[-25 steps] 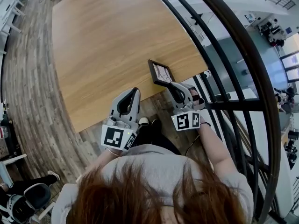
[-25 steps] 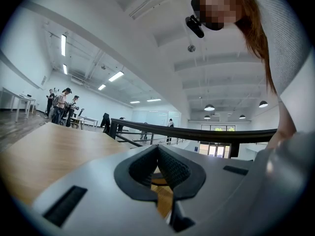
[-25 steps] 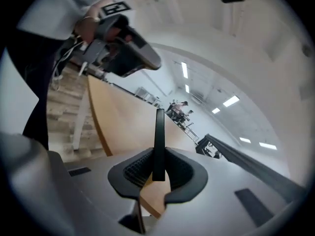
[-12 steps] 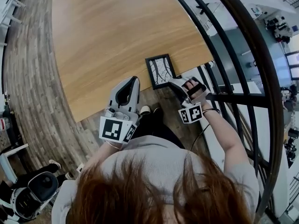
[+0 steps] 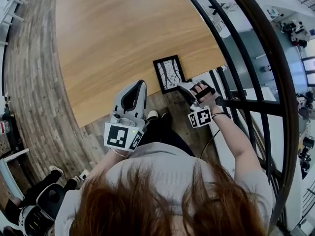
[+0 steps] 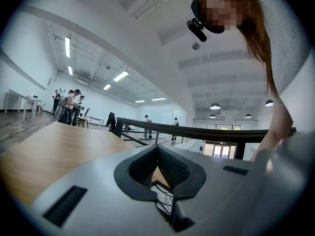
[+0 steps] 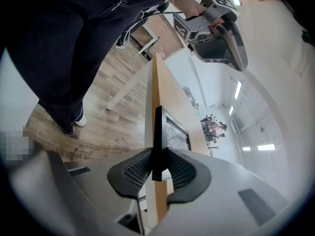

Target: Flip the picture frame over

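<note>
Head view: frame (image 5: pixel 169 73) in right hand-held gripper (image 5: pixel 183 87)

Bright, even light, ceiling strips (image 6: pixel 67 46) glowing, heavy fisheye warp, dark corners.

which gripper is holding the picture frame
The right gripper: its jaws clamp the black picture frame by one edge; the left gripper is shut on nothing.

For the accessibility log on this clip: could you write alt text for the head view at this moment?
Seen from above, the right tongs grip the closest side of a black picture frame, picture side up at the near edge of the wooden table. The left tongs hover shut and empty beside it.
</note>
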Available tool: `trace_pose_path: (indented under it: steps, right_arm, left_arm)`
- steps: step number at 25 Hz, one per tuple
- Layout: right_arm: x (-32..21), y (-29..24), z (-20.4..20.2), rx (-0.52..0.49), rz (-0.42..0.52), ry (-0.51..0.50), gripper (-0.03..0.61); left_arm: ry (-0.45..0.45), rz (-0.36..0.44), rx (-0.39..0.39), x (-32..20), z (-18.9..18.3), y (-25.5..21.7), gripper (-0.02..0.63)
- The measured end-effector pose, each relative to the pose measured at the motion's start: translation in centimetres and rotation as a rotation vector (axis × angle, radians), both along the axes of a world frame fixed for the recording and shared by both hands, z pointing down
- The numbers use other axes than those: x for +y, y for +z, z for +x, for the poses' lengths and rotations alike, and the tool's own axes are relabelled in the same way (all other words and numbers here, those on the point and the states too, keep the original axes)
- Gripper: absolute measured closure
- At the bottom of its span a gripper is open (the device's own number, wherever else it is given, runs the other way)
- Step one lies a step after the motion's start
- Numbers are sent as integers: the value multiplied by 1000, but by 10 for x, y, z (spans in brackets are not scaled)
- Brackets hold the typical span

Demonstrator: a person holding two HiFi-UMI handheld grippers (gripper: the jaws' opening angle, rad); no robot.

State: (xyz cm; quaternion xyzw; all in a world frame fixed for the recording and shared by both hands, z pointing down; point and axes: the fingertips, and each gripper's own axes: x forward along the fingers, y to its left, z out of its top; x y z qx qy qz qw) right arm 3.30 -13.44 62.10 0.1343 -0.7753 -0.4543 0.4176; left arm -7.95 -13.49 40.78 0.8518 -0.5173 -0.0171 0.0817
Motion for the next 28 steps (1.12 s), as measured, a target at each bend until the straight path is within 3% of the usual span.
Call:
trace_pose_path:
  steps: [8,13,18,24,28]
  right_arm:
    - [-2,2,-1,63,-35,17,492]
    - [-1,2,-3,61,-118,79,488]
    - [6,7,-5,41,-163,96,374]
    - [7,-7,4,-7,-165,152,371]
    - [11,-48,15,-123,-144,250,371]
  left_arm:
    - [1,1,1,0,1,1,607]
    - [9,5,7,2,4,1,607]
    - [17,5,3,5,5,2,607]
    - [8,8,3,4,-1,2,607]
    - [6,19,12,4,-3,0,607]
